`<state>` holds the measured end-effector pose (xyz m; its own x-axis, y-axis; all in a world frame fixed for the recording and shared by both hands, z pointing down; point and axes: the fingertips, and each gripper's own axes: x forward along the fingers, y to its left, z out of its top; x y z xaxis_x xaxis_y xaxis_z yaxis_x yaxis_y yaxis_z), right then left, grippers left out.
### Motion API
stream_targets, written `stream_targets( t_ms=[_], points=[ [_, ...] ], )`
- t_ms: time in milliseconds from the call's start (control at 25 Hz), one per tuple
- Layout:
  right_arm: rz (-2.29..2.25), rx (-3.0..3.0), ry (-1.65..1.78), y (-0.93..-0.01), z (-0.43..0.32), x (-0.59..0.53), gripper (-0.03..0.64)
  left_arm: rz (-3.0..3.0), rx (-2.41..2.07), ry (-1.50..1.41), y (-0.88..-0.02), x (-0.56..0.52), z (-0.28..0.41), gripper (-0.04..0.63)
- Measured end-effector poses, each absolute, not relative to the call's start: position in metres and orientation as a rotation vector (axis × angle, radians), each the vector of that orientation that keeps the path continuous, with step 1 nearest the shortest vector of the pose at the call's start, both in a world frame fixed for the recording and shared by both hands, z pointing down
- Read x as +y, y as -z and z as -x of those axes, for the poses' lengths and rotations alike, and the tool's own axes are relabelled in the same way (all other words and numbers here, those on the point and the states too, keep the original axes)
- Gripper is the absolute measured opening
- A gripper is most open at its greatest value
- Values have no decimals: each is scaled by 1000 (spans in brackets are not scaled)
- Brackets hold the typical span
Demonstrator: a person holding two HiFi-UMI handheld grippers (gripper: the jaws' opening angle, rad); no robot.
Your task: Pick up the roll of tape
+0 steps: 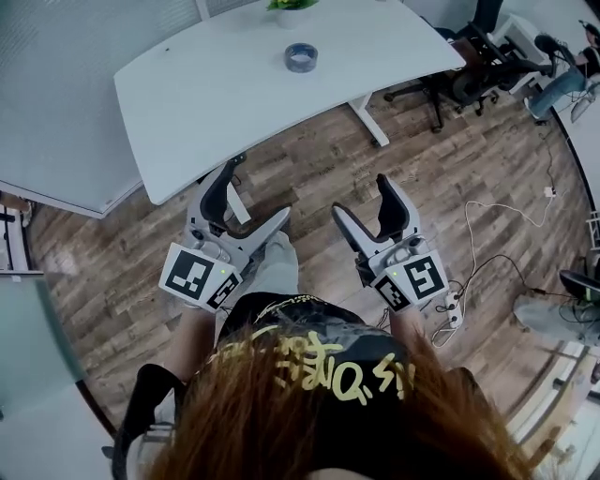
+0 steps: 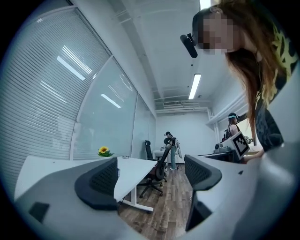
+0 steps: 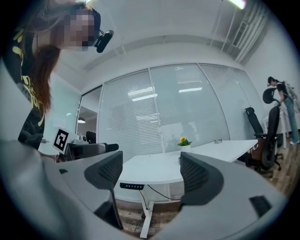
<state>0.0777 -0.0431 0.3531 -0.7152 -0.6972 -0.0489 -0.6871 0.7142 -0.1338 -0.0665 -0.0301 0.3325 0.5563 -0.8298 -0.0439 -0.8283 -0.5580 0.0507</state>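
From the head view, the plant (image 1: 291, 5) beyond the tape is getting cut off by the top edge, and only its leaves are showing. The roll of tape (image 1: 301, 57) is lying flat on the white counter (image 1: 216, 103), well ahead of both claws and slightly nearer the left one's line. In the two gripper views it is too small to make out for certain.

The left claw (image 1: 258, 192) is gaping wide with nothing between its pads, hovering over the floor short of the counter's near edge. The right claw (image 1: 361, 197) is standing just as wide and empty beside it.

Wood-plank floor (image 1: 469, 169) is stretching under both claws. Office chairs (image 1: 459, 80) are crowding the space ahead and to the right, and loose cables (image 1: 487, 225) are trailing right of the right claw. A glass wall with blinds (image 3: 178, 108) is running behind the counter.
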Motion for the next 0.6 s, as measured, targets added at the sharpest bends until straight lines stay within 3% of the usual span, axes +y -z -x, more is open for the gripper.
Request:
stream_targets(
  t_ms=[600],
  points=[
    [1231,2748,143,-332,-38,-263,365,-2901,-1374,28,-300,-261,94,439]
  ],
)
